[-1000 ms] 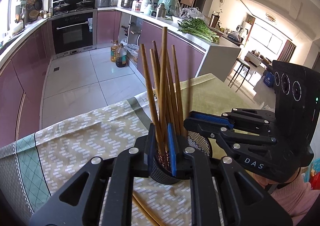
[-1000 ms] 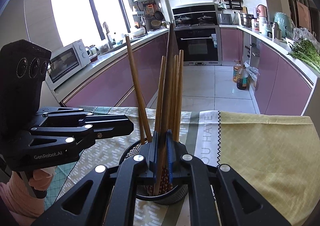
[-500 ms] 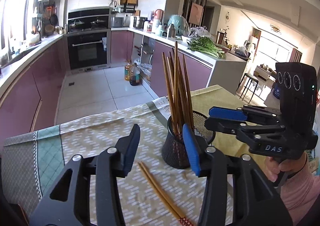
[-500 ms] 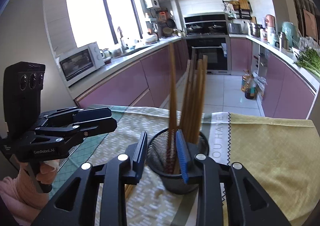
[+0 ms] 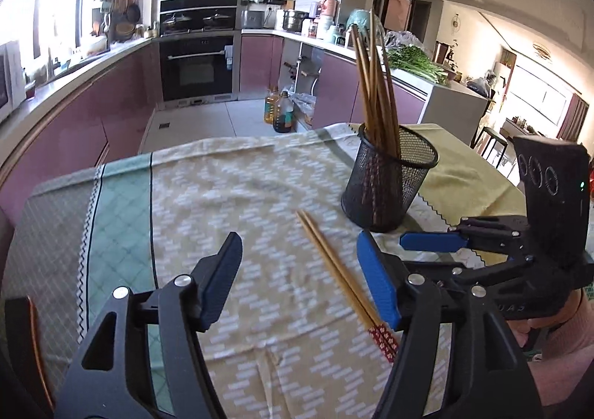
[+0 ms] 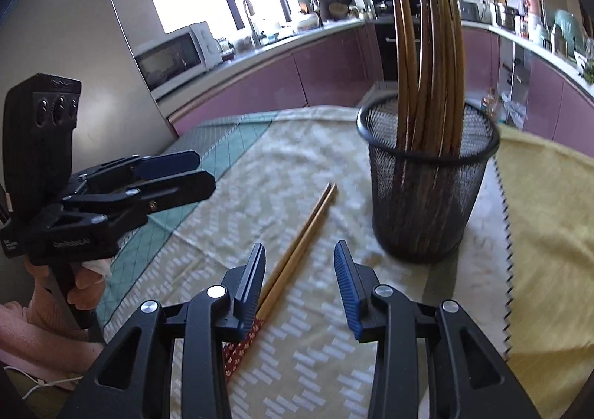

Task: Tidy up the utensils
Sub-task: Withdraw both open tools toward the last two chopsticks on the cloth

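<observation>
On the tablecloth (image 5: pixel 230 189): chopstick pair (image 5: pixel 336 270) | left hand-held gripper (image 5: pixel 300 285) spread, opening (empty) | right hand-held gripper (image 6: pixel 299 281) likewise | microwave (image 6: pixel 174 51) right view only

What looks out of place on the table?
One pair of chopsticks lies flat on the tablecloth beside the mesh holder, while the others stand upright inside it. Nothing spilled or damaged.

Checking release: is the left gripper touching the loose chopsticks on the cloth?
Apart. In the left wrist view the left gripper is open, its pads clear of the chopsticks, which lie flat on the cloth between them.
</observation>
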A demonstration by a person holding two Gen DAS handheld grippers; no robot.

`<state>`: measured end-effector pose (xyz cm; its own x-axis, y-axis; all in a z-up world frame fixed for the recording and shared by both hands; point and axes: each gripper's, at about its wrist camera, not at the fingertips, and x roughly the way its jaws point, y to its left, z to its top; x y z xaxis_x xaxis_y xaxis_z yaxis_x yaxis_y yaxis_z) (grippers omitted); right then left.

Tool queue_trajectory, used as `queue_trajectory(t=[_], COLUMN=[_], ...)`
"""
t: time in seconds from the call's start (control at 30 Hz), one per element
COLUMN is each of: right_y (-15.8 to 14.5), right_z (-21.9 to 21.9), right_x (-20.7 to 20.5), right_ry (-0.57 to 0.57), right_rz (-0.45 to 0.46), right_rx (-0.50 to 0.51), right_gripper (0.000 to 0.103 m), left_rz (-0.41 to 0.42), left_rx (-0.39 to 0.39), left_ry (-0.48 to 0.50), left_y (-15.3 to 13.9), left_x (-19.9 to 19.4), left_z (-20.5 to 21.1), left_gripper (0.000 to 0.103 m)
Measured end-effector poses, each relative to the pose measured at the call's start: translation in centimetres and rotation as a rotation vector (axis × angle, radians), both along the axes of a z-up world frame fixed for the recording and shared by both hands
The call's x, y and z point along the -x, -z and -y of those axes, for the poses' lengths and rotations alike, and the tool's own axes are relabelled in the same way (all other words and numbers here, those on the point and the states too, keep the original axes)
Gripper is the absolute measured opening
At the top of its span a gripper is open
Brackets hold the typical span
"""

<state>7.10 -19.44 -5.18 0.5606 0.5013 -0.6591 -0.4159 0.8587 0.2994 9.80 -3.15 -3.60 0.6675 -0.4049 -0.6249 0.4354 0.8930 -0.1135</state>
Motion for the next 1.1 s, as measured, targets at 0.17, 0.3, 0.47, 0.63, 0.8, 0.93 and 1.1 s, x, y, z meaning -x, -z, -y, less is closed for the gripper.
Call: queue_trajectory(t=[0.17,0.3,0.47,0.63,0.8,0.93,1.1], right_y=[1.4,1.9,2.1,2.0,2.0,2.1,2.0], right_z=[-0.9,-1.4,-1.8,-1.9,-2.3,-2.9,-3.1], right_x=[0.4,0.7,1.1,1.3,1.4,1.4,1.4], right_ry=[-0.008,-0.009,-0.008,-0.002,0.002,0.003,0.005], right_rz=[-0.038,-0.055,-0.056,-0.056,-0.052,-0.049,-0.049], right_rx=[0.008,0.023,0.042,0.05,0.071,0.086,0.099], right_gripper=[0.036,0.036,0.036,0.036,0.036,0.036,0.035], left_rz=[-0.029,-0.062,-0.067,-0.076,-0.086,-0.097,-0.097], left_rx=[-0.012,-0.015,-0.028,-0.037,-0.041,-0.045,-0.051], left_ry=[-0.023,-0.025,-0.029,-0.031,-0.038,-0.035,-0.033], left_y=[1.8,2.8,3.4,3.9,4.3,4.7,4.8], left_x=[0.6,0.6,0.8,1.0,1.1,1.1,1.2], left_z=[-0.4,-0.3,-0.1,0.1,-0.1,0.1,0.3], left_gripper=[0.064,0.064,0.064,0.063,0.063,0.063,0.063])
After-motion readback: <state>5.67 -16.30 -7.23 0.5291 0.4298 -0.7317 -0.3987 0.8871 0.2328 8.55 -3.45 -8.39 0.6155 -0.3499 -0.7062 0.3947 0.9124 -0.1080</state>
